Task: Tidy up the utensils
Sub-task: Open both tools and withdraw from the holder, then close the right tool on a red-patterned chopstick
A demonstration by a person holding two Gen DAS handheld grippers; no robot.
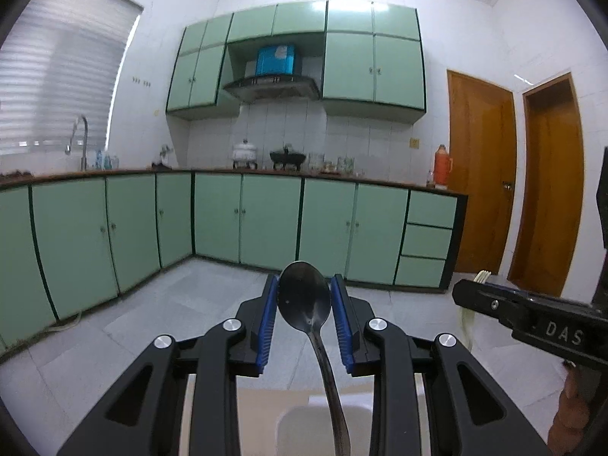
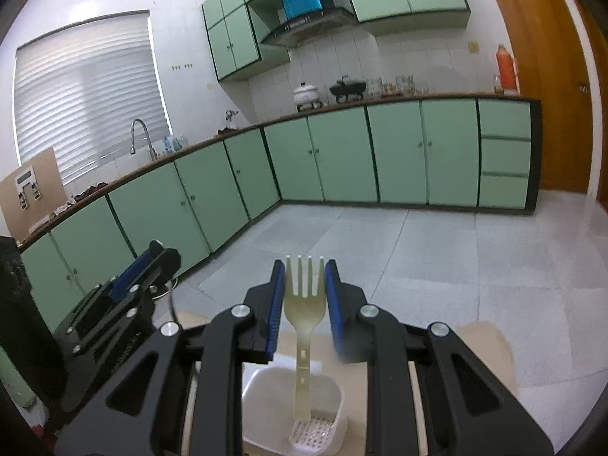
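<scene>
Left gripper (image 1: 304, 296): a dark metal spoon (image 1: 304, 300) is pinched between the blue pads; the jaws are closed against the sides of its bowl.
Spoon: the bowl is held up at the jaw tips, with the handle running down toward the camera, above a white bin (image 1: 323, 423) seen blurred below.
Right gripper (image 2: 304, 288): a cream plastic fork (image 2: 305, 304) is pinched at its head, the jaws being pressed on both sides.
Fork: the tines are pointed up past the jaw tips; the handle is hung down over the bin (image 2: 262, 383), its end at or just above the perforated floor. Contact cannot be told.
Bin: it is set on a tan table (image 2: 482, 345), directly under the right gripper.
Grippers together: in the right wrist view the left gripper (image 2: 152, 266) is seen left of the bin; in the left wrist view the right gripper (image 1: 494, 300) is seen at the right edge with the fork tines (image 1: 482, 275) showing.
Background: green cabinets (image 2: 334, 155) and a grey tiled floor (image 2: 418, 247) are seen beyond the bin.
</scene>
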